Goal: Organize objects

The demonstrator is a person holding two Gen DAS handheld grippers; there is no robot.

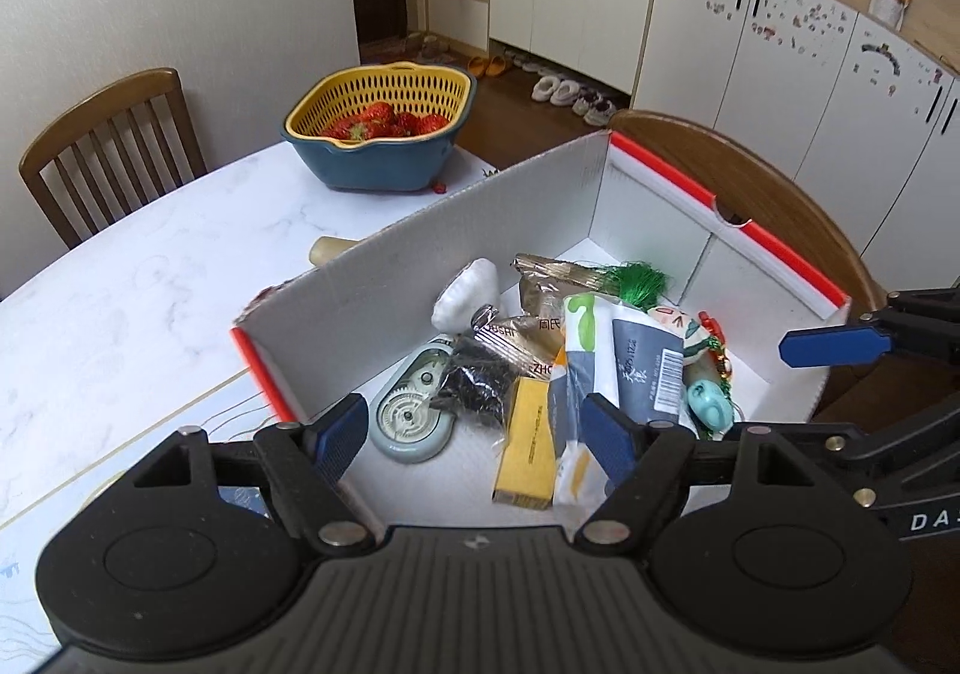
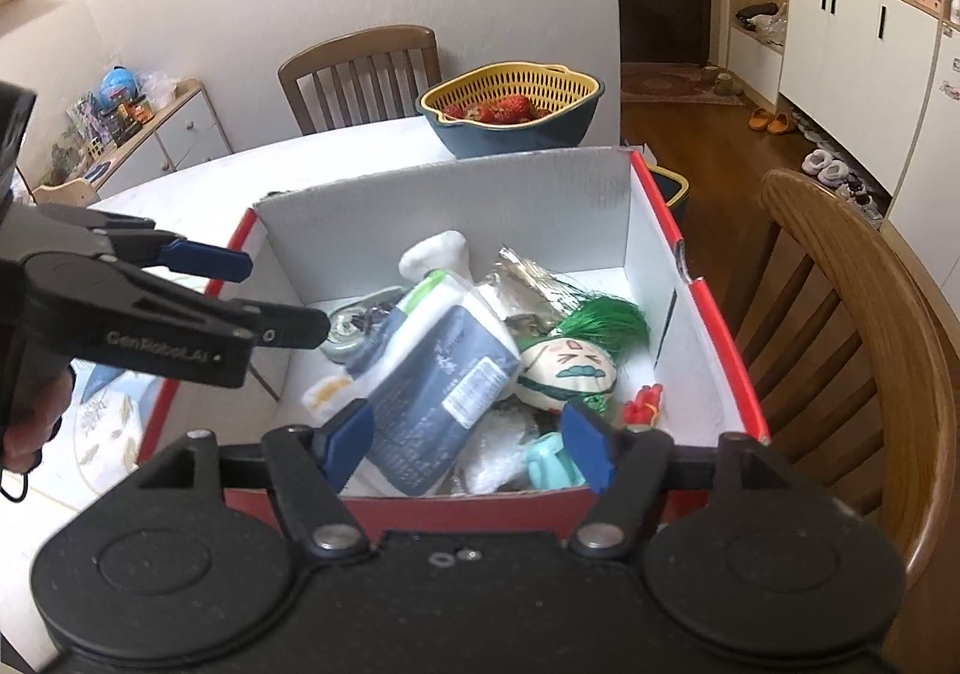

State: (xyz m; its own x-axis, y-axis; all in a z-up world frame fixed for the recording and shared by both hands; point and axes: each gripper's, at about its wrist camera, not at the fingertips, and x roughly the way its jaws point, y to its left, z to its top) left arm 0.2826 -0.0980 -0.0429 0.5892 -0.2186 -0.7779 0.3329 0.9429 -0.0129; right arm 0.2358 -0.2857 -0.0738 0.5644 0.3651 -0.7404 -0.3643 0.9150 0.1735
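Both my grippers hang spread and empty over the cluttered box.

Left wrist view: my left gripper [image 1: 480, 437] gapes wide above the red-edged white box [image 1: 384, 278] on the table [image 1: 120, 266], holding nothing; inside lie a yellow carton [image 1: 528, 446] and grey tape dispenser [image 1: 408, 410].
Right wrist view: my right gripper [image 2: 471, 443] hangs equally wide above a blue-white pouch [image 2: 432, 380] and green-haired doll [image 2: 570, 368].

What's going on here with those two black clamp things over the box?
A person holds a gripper in each hand above an open box on the table, sorting odds and ends. The left gripper and right gripper are both open and hold nothing. The box already contains a blue pouch, a doll, a yellow carton and other bits. A basket of strawberries sits beyond the box.
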